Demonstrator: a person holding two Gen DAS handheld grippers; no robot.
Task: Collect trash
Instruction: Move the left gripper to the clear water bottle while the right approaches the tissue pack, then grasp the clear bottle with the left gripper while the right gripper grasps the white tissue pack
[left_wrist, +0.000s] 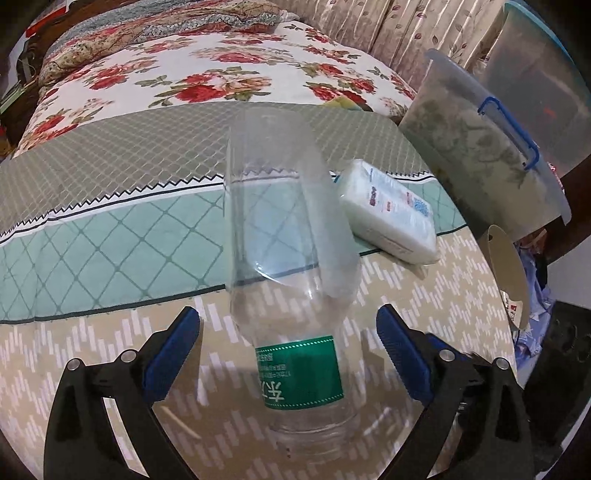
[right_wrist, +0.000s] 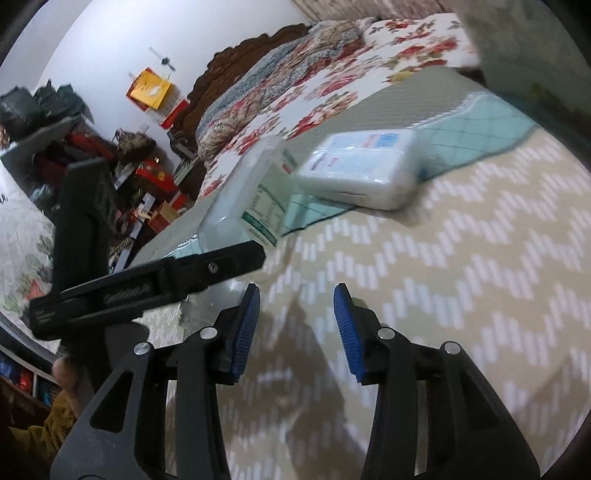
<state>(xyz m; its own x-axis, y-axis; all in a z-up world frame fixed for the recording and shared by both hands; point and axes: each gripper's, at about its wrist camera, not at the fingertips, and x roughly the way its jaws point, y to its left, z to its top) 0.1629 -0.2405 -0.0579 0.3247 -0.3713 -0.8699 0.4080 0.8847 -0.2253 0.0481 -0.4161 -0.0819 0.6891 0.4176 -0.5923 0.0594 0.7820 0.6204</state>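
L gripper (left_wrist: 288, 332) jaws wide apart round clear bottle (left_wrist: 291, 258), pads not touching; R gripper (right_wrist: 296, 321) part-open, empty.

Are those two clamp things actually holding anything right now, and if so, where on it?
Nothing is held. The left hand-held gripper stands open around the empty plastic bottle near its green label, pads clear of it. The right hand-held gripper is open over bare tablecloth.

Tissue pack (right_wrist: 360, 173) motion-blurred, print unreadable; bottle (right_wrist: 247, 192) smeared, its base perhaps behind the left gripper's arm.
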